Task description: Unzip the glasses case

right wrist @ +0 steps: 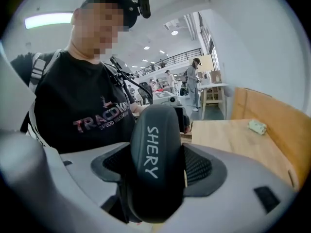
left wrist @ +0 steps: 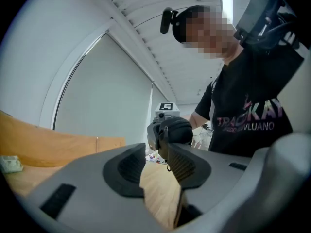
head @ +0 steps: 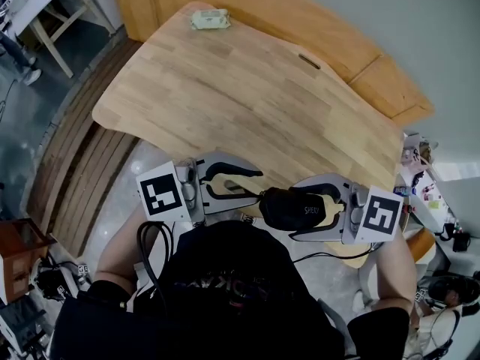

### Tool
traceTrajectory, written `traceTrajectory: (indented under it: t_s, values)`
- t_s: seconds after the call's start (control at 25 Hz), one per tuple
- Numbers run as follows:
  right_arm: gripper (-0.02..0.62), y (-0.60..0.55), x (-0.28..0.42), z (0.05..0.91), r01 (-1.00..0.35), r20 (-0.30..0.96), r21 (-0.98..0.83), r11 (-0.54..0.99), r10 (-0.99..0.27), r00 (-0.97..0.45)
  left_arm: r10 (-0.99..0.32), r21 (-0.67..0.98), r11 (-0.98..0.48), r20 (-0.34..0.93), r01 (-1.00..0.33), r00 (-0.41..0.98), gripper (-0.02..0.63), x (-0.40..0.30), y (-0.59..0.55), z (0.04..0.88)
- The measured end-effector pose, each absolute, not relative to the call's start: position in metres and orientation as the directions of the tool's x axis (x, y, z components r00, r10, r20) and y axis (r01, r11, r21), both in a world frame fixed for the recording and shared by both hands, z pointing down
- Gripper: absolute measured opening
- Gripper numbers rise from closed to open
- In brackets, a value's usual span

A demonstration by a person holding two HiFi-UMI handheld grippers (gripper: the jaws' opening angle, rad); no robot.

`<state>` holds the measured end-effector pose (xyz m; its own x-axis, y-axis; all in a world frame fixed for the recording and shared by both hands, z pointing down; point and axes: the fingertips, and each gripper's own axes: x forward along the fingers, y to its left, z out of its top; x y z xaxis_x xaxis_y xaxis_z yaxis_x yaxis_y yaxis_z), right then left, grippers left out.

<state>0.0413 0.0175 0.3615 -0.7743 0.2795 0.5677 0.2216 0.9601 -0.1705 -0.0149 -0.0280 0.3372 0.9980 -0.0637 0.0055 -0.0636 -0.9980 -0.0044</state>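
The black glasses case [head: 289, 207], printed SHERY in white, is held in the air close to the person's chest, over the table's near edge. My right gripper [head: 309, 211] is shut on it, and in the right gripper view both pads press the case's [right wrist: 154, 169] sides. My left gripper [head: 255, 185] points at the case's left end with its jaws apart. In the left gripper view the case [left wrist: 174, 130] sits just past the fingertips [left wrist: 182, 164], its zip end by the right pad. Bare table wood shows between the pads, so nothing is gripped.
The wooden table [head: 247, 88] stretches ahead, with a pale pack of wipes [head: 210, 19] at its far edge. A wooden partition [head: 352, 47] runs behind it. Cables and small items crowd the right side [head: 431, 193]. People stand far off [right wrist: 194, 79].
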Motion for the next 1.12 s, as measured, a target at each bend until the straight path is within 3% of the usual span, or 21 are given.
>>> traceTrajectory:
  t_s: [0.16,0.4,0.52,0.72,0.88,1.12]
  values:
    - [0.348,0.015,0.031,0.347,0.243,0.451,-0.216,0.946,0.317,-0.834,-0.061,-0.004,-0.998,-0.011,-0.061,0.998,0.146,-0.013,-0.026,0.336]
    - [0.348,0.015,0.04,0.358,0.271,0.517,-0.262,0.926,0.372,-0.771,-0.035,0.116,-0.993,-0.081,-0.025,0.996,0.133,-0.013,-0.026,0.333]
    - [0.348,0.013,0.043,0.362,0.27,0.559,-0.261,0.927,0.373,-0.741,-0.006,0.258,-0.965,-0.204,0.048,0.979,0.062,-0.018,-0.026,0.325]
    - [0.348,0.001,0.043,0.366,0.206,0.742,-0.073,0.976,0.191,-0.643,0.018,0.366,-0.923,-0.271,0.121,0.962,0.061,-0.025,-0.028,0.325]
    - [0.348,-0.008,0.028,0.365,0.265,0.781,0.207,0.942,0.004,-0.624,0.035,0.415,-0.895,-0.303,0.165,0.952,0.063,-0.03,-0.03,0.326]
    - [0.348,-0.009,0.024,0.365,0.271,0.768,0.215,0.938,0.008,-0.64,0.022,0.394,-0.909,-0.281,0.136,0.959,0.079,-0.033,-0.034,0.335]
